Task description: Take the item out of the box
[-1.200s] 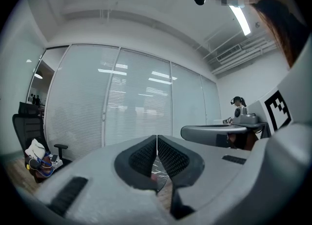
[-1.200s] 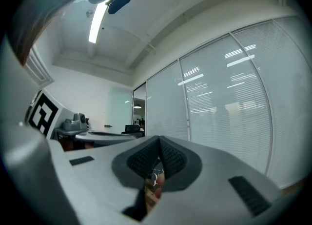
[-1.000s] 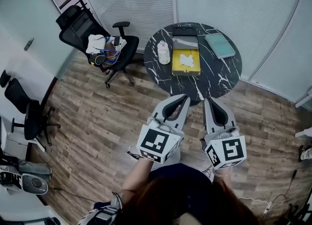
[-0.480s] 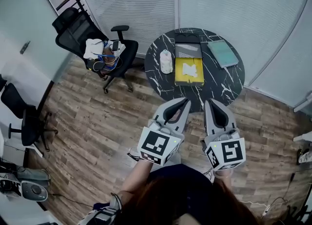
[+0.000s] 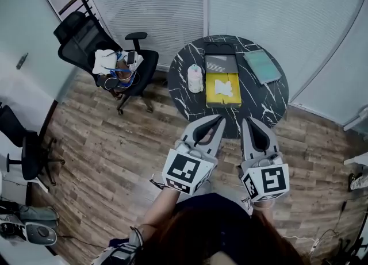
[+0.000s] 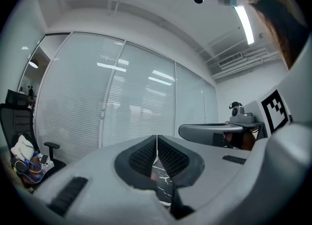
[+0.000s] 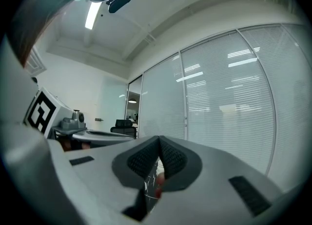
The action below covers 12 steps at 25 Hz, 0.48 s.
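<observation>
While short of the round table (image 5: 267,103), over open floor (image 5: 115,143), held both grippers pinched shut and empty: left gripper (image 5: 218,119), right gripper (image 5: 248,122). Left of the table, noted one office chair (image 5: 92,34); on the table, one white bottle (image 5: 195,79), one yellow box (image 5: 213,98) holding the white item (image 5: 223,88), one green book (image 5: 260,65). Couldn't identify the item.

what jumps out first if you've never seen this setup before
The round black marble table at the top of the head view, carrying an open yellow box with a white item inside. Nearer, the left gripper and right gripper hang side by side over the wooden floor, jaws shut on nothing.
</observation>
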Each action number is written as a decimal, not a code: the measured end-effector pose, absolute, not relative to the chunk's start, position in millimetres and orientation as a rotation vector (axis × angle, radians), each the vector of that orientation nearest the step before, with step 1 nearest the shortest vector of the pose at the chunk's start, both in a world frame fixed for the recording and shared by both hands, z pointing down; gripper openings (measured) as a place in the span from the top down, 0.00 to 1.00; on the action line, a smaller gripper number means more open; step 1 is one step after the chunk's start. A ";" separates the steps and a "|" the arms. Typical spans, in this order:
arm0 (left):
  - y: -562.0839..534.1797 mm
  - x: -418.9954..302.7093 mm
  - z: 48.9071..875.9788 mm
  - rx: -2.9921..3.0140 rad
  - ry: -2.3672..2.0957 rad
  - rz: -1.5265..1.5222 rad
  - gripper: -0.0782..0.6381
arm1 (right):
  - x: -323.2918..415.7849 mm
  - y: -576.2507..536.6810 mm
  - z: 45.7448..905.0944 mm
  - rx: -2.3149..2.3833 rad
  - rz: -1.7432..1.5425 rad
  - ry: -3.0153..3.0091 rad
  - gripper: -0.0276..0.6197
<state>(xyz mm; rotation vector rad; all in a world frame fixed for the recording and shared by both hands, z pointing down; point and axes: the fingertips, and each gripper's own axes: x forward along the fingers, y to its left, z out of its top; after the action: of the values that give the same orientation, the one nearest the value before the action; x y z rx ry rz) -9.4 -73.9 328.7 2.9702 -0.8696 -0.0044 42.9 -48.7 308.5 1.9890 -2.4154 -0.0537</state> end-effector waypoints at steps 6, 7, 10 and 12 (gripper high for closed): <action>-81.0 -7.6 333.3 2.961 -0.844 -0.010 0.85 | 40.5 -58.2 314.0 1.987 -0.051 -2.389 0.92; -81.5 -6.9 335.1 2.961 -0.841 -0.005 0.85 | 41.1 -58.9 315.6 1.990 -0.048 -2.385 0.92; -86.8 -6.5 341.4 2.949 -0.847 0.012 0.85 | 43.5 -64.5 319.1 1.994 -0.040 -2.379 0.92; -93.9 -6.5 343.5 2.941 -0.860 0.014 0.85 | 46.9 -70.7 319.0 2.001 -0.053 -2.373 0.92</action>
<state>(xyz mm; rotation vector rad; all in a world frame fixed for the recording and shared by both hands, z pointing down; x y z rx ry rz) -6.5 -93.9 343.5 2.9407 -0.8603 0.0139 46.9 -70.7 319.0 2.0010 -2.3728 -0.0527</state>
